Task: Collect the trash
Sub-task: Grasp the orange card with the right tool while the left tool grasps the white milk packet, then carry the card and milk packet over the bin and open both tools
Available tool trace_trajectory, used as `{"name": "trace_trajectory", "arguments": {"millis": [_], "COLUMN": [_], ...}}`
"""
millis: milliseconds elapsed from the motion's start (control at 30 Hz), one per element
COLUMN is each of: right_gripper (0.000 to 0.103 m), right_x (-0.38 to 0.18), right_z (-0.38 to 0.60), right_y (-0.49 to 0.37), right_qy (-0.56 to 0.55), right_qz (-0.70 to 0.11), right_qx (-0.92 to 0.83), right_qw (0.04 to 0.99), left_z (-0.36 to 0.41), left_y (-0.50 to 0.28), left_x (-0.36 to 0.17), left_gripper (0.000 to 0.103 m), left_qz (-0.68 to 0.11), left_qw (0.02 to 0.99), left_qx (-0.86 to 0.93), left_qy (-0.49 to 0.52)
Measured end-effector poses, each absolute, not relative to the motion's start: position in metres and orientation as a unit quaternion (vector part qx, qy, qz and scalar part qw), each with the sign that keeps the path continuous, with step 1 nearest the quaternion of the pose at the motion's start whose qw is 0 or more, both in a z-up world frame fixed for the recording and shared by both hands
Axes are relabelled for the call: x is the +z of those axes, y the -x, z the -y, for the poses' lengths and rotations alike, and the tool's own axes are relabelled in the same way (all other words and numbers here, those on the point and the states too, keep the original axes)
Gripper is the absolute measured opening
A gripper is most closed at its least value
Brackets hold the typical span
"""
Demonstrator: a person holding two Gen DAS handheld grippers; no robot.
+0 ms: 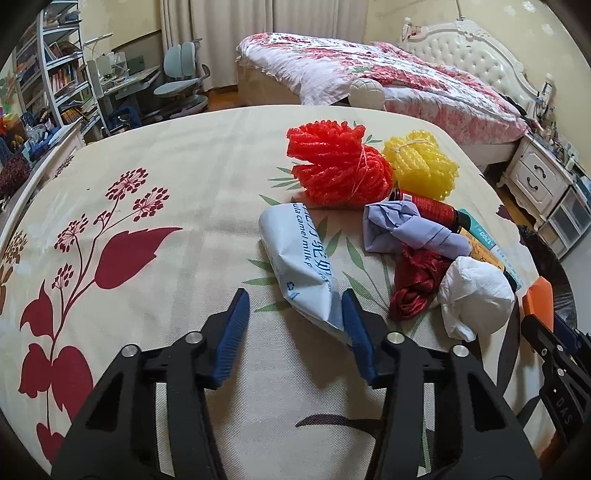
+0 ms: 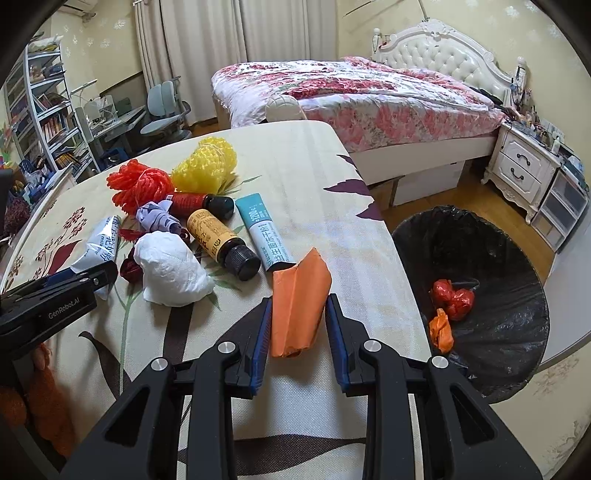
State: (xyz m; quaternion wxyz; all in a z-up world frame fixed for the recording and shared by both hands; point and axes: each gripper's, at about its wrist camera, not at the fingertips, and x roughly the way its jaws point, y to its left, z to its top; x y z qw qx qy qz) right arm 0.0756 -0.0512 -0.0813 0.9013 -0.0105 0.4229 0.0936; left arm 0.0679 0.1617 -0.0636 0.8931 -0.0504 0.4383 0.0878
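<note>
Most of the trash is still on the table (image 2: pixel 332 177), from the red foam net (image 1: pixel 332 166) down to the small bottles; the black-lined bin (image 2: pixel 509 332) holds only a few crumpled scraps. Both grippers tilt down: the right gripper (image 2: pixel 297 325) is clamped on a folded orange paper (image 2: pixel 299 302), and the left gripper (image 1: pixel 295 325) has its fingers apart, with the pale milk-powder sachet (image 1: pixel 299 266) touching one pad only.

I see a far bed (image 2: pixel 354 99) with floral quilt, curtains (image 2: pixel 236 33), left bookshelf (image 2: pixel 40 110), right nightstand (image 2: pixel 521 170), wooden floor (image 2: pixel 461 195).
</note>
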Motion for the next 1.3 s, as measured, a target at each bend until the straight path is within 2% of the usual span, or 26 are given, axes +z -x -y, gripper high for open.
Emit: {"name": "trace_trajectory", "arguments": {"millis": [100,233,300,733,1300], "right_gripper": [0.030,0.030,0.030,0.030,0.030], "right_x": [-0.083,-0.086,-0.086,-0.067,-0.061], "right_z": [0.052,0.053,0.054,0.081,0.192], "right_y": [-0.076,-0.076,-0.075,-0.070,-0.096], "right_qy": [0.009,0.009,0.008,-0.011,-0.044], "right_qz": [-0.425,-0.428,-0.428,-0.406,-0.382], "right_qx": [0.094,0.093,0.093,0.074,-0.042], "right_qw": [0.900,0.899,0.899,0.911,0.922], "left_z": [-0.163,-0.165,-0.165,-0.136,-0.001], "left_y": [-0.064,-0.059,-0.057,-0.035,-0.073], "left_x": [-0.063,-0.061,-0.060,-0.029,-0.030], "left_gripper": [0.031,0.030,0.019,0.019,0.019], "left_qz": [-0.433,-0.428,-0.425,-0.383,-0.366], "left_qw": [0.896,0.899,0.901,0.922,0.925], "left_qx": [0.083,0.073,0.063,0.025,-0.100], "left_qy": [0.050,0.058,0.061,0.050,-0.016]}}
